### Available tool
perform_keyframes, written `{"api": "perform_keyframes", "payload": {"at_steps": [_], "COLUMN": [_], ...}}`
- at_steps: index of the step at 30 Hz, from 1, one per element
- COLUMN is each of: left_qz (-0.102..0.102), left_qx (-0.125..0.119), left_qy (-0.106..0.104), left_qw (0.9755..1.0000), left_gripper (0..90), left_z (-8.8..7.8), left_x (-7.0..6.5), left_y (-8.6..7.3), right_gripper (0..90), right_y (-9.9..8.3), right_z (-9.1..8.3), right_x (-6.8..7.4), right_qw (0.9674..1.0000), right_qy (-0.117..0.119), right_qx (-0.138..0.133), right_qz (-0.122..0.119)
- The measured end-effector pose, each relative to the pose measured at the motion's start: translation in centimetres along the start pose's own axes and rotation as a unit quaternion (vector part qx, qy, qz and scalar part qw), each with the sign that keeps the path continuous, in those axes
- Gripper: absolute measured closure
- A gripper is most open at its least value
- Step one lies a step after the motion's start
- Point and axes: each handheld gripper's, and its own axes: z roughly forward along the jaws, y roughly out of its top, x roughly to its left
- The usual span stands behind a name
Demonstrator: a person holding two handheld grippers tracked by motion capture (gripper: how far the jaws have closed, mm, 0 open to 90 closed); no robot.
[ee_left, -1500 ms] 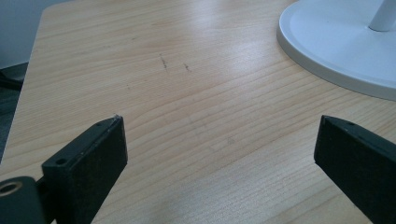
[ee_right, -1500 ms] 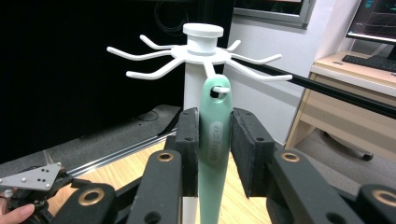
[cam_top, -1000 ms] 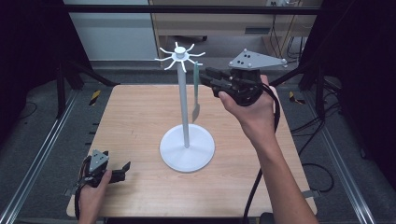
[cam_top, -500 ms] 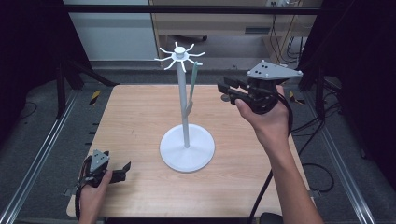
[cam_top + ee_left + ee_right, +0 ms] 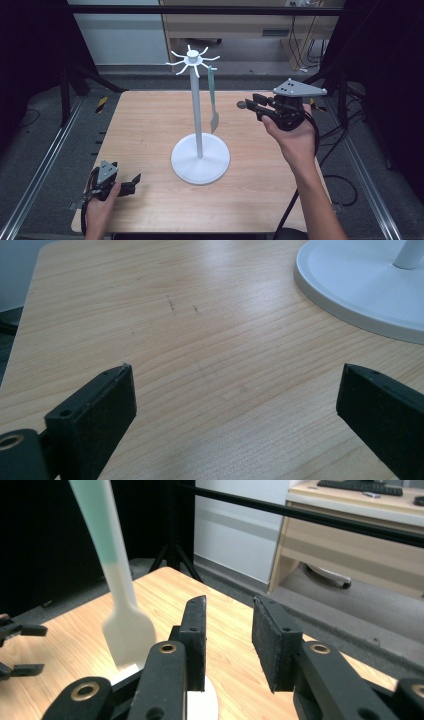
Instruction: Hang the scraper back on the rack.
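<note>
Both tools empty: left tool (image 5: 131, 183) jaws wide, right tool (image 5: 248, 105) parted nr spatula (image 5: 213, 102).

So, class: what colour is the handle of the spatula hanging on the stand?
Green handle on the spatula, clearest in the right gripper view.

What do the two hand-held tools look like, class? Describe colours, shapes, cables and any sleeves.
Both are black. The right tool carries a grey three-cornered plate with dark screw heads, and a black cable trails from it. The left tool has a smaller grey plate. The jaws are flat black blocks with brass-coloured pivot rings. Both forearms are bare, with no sleeves.
</note>
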Motion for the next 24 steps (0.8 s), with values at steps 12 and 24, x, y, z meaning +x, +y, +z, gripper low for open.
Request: {"api": "perform_keyframes", "payload": {"at_steps": [12, 24], "left_qz": [0.0, 0.001], "left_qx": [0.001, 0.003], "left_qy": [-0.001, -0.002], "left_qw": [1.0, 1.0], "left_gripper": [2.1, 2.1], "left_z": [0.1, 0.0], "left_x": [0.0, 0.0], "left_y": [0.0, -0.1], "right_gripper": [60.9, 33.4], "right_y": [-2.2, -5.9], "right_z": [0.3, 1.0], "right_x": [-1.1, -2.2], "right_qw": [0.9994, 0.9954], "right_qy": [-0.021, -0.072], "right_qx": [0.019, 0.053], "right_qz": [0.019, 0.036]}}
